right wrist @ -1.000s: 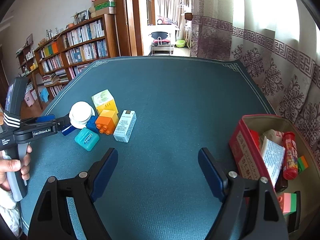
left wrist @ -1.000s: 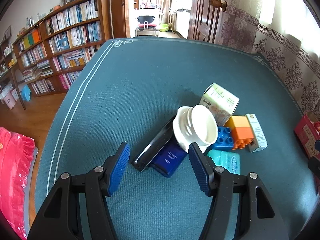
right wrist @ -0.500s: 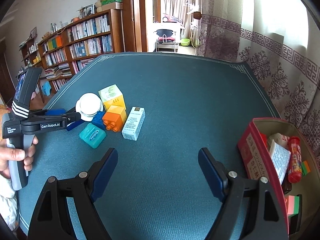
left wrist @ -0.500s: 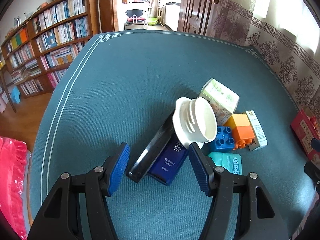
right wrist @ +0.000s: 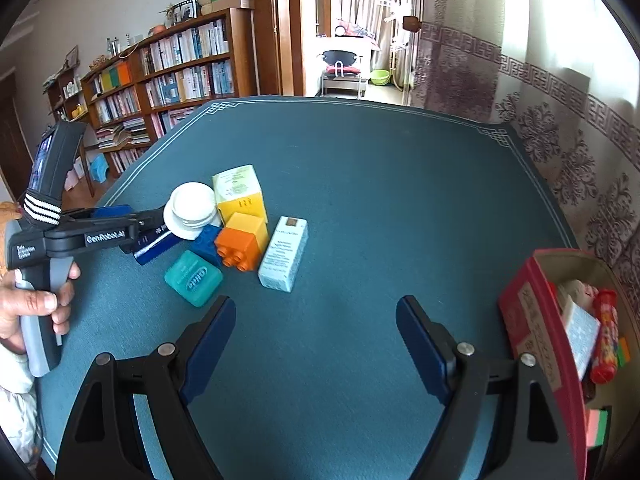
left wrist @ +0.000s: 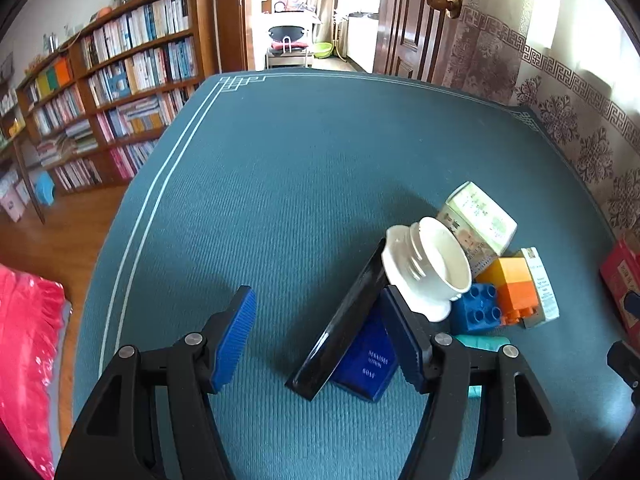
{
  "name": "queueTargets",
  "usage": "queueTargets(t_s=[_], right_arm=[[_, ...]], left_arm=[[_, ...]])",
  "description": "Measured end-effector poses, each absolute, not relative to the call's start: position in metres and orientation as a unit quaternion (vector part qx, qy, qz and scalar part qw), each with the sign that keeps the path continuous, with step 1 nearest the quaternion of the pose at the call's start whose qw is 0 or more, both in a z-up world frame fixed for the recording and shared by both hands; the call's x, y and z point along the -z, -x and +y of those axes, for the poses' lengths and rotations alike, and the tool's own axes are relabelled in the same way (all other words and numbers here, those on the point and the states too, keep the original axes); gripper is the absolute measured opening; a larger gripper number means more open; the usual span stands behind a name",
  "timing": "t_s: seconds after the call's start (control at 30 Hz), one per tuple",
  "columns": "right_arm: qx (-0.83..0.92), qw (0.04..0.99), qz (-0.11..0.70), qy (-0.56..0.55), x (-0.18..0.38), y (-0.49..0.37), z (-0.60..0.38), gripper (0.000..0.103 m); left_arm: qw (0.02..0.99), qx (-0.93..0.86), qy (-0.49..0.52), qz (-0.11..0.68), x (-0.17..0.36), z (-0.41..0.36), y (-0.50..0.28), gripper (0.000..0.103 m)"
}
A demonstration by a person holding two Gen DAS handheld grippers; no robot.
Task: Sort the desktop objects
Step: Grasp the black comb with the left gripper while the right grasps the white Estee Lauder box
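Note:
On the teal table mat (left wrist: 304, 184) lies a pile: a white lid (left wrist: 430, 268), a black flat slab (left wrist: 344, 320) leaning on a dark blue box (left wrist: 366, 356), a blue brick (left wrist: 476, 308), an orange-yellow brick (left wrist: 512, 284), a teal case (right wrist: 194, 278), a slim white box (right wrist: 284, 254) and a green-yellow carton (right wrist: 240, 194). My left gripper (left wrist: 318, 296) is opening around the slab and blue box; its left pad stands clear of them. My right gripper (right wrist: 315, 304) hangs open over bare mat, nothing between its fingers.
A red box (right wrist: 528, 320) holding several small items stands at the right table edge. A hand (right wrist: 32, 304) grips the left tool's handle. Bookshelves (left wrist: 120, 92) and a doorway lie beyond the table's far side; a patterned curtain (right wrist: 560, 128) runs along the right.
The left gripper has slid forward to the pile, so the slab and blue box now sit between its fingers, which stand slightly wider. The right gripper drifted left, toward the pile.

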State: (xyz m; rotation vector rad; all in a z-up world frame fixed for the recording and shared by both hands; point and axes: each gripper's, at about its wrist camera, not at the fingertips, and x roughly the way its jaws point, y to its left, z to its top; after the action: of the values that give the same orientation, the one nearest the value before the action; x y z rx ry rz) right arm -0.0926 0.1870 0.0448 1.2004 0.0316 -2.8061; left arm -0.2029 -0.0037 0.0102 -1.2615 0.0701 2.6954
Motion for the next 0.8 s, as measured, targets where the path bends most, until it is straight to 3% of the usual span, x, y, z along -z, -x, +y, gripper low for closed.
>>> queueTargets(t_s=[0.23, 0.3, 0.37, 0.5, 0.8], right_arm=[[0.91, 0.046, -0.014, -0.412, -0.033, 0.119, 0.192, 0.085], [0.907, 0.043, -0.022, -0.419, -0.028, 0.125, 0.193, 0.085], [0.902, 0.045, -0.038, -0.428, -0.023, 0.134, 0.195, 0.085], [0.897, 0.049, -0.059, -0.436, -0.019, 0.151, 0.195, 0.085], [0.894, 0.063, -0.039, -0.441, -0.016, 0.179, 0.17, 0.077]], left_arm=[[0.068, -0.897, 0.435, 0.039, 0.003, -0.002, 0.215, 0.067], [0.078, -0.895, 0.439, 0.023, 0.005, -0.005, 0.218, 0.057], [0.084, -0.894, 0.44, 0.009, 0.006, -0.007, 0.219, 0.053], [0.116, -0.892, 0.436, -0.009, 0.006, -0.002, 0.215, 0.027], [0.141, -0.881, 0.435, -0.12, 0.014, -0.039, 0.217, 0.02]])
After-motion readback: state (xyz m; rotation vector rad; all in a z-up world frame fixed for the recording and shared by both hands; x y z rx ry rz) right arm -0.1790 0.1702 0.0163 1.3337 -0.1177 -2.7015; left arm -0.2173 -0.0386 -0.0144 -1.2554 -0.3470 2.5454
